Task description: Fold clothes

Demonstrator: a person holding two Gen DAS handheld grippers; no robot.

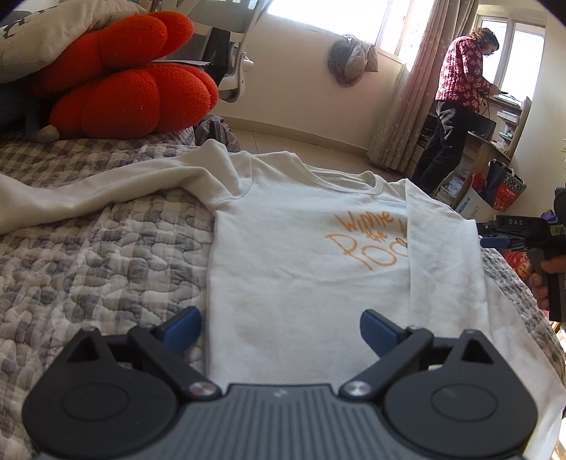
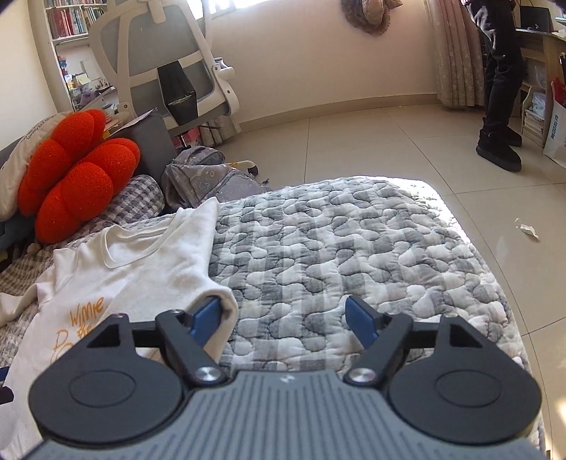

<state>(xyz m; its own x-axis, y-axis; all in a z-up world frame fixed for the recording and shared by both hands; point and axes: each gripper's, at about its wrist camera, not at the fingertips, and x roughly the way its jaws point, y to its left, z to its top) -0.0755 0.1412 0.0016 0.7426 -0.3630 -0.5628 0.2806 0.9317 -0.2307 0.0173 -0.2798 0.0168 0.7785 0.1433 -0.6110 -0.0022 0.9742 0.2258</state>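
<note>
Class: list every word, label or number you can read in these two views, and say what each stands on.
"Winnie the Poo": orange print on the white shirt, its end hidden by a folded sleeve.
"DAS": right gripper.
Paper bags, book spines, cushion: print too small or blurred.

A white T-shirt (image 2: pixel 134 269) lay on a grey checked quilt (image 2: pixel 353 247). The right gripper (image 2: pixel 286 320) hung open, its left fingertip (image 2: pixel 207 318) against the shirt's folded edge.

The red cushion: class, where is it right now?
In both wrist views the red cushion sits upper left, on the checked quilt, beyond the white T-shirt.
</note>
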